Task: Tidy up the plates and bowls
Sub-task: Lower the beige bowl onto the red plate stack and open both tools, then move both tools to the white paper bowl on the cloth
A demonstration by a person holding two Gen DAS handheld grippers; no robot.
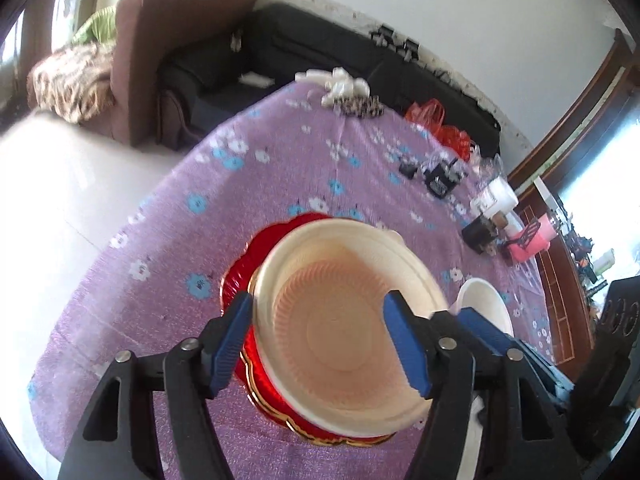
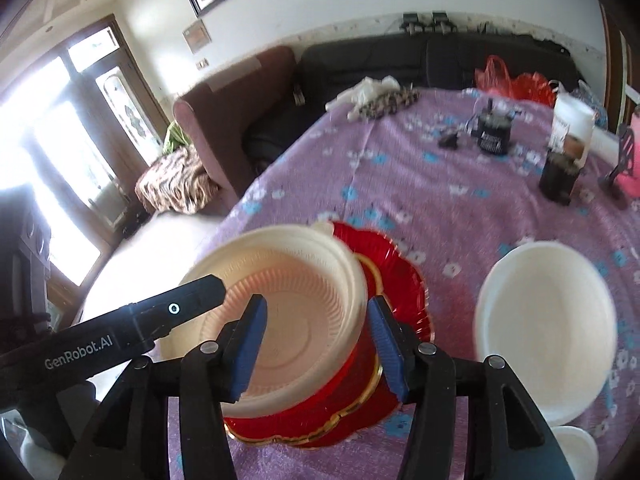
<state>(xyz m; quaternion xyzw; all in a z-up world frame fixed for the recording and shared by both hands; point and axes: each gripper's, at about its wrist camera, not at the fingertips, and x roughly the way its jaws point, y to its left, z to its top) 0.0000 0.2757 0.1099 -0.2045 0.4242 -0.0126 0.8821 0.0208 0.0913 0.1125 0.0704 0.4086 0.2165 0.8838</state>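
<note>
In the left wrist view, the left gripper point(image 1: 326, 340) stood spread apart, its blue fingers point(image 1: 406, 344) straddling the cream bowl point(image 1: 340, 320) above the red plate point(image 1: 240, 280).

In the right wrist view, the right gripper point(image 2: 316, 346) was likewise released, straddling the bowl's right rim; a white bowl point(image 2: 546, 320) sat apart on the purple tablecloth point(image 2: 420, 192).

"GenRobot.AI" stands in pale letters on the black body of the left gripper point(image 2: 120, 332), which reaches in left of the right wrist view's own jaws, with a small white ring mark further along the same arm. The black box point(image 2: 494, 134) and the white canister point(image 2: 570, 130) far ahead carry print (too blurred to read).
</note>
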